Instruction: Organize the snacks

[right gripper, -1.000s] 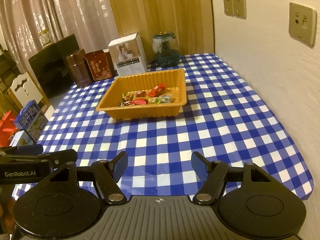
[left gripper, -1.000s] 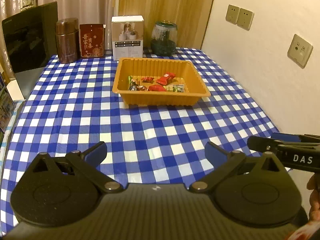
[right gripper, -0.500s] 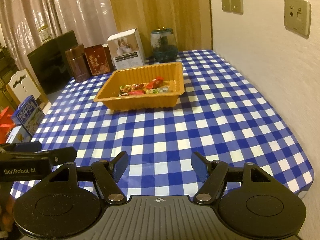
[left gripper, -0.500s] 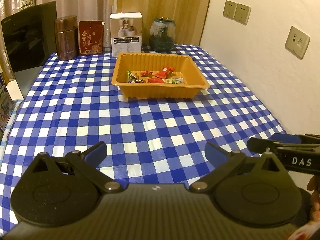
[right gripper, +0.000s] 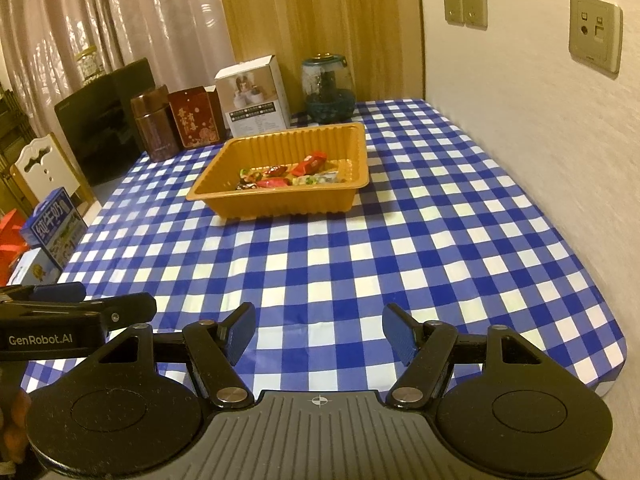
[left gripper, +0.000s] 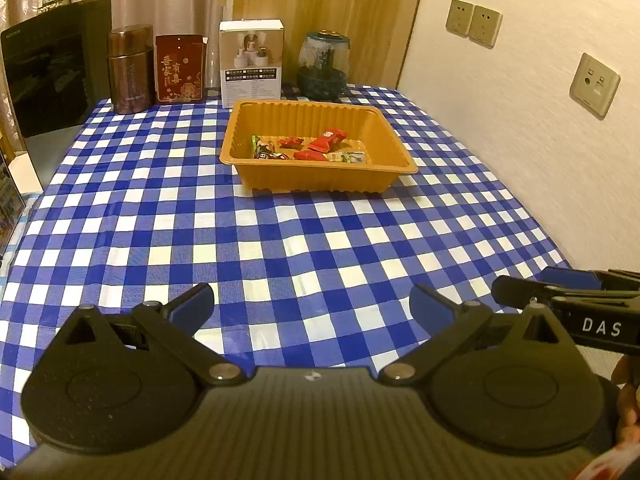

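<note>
My left gripper (left gripper: 312,304) and right gripper (right gripper: 319,334) both stand open and empty. The tray (left gripper: 256,178) holding the snacks (left gripper: 308,147) lies well ahead of both, its long axis crosswise, slightly left of my right gripper; neither looks clearly nearer.

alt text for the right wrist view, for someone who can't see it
An orange tray of wrapped snacks sits on a blue-and-white checked tablecloth. The open, empty right tool is in the foreground, with boxes and jars along the far edge.
</note>
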Available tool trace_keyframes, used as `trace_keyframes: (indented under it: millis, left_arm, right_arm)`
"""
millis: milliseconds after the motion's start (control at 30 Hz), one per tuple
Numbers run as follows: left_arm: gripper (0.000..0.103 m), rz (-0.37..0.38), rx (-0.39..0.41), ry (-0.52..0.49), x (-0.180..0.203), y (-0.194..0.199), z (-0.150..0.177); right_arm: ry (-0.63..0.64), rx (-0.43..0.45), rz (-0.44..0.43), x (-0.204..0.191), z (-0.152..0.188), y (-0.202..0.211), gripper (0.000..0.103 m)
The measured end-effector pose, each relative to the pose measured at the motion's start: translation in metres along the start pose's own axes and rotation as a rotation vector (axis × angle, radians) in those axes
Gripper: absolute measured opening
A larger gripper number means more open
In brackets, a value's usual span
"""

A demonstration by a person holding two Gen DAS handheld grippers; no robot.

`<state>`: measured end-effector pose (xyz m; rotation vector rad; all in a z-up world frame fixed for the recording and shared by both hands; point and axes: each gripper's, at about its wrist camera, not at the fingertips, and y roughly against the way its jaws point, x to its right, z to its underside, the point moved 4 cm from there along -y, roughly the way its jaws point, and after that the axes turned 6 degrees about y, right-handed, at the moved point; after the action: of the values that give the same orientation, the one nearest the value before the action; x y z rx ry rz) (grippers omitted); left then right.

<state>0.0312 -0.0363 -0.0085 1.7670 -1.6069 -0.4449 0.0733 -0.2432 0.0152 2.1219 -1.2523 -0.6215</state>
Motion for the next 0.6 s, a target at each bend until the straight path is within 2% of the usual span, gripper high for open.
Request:
trace_keyframes:
  millis: [600]
  left_arm:
    - [0.103, 0.001, 0.000, -0.003, 0.0003, -0.0003, 0.0011]
  right_arm:
    - [0.008, 0.002, 0.006, 0.0022, -0.0001, 0.0001, 0.070]
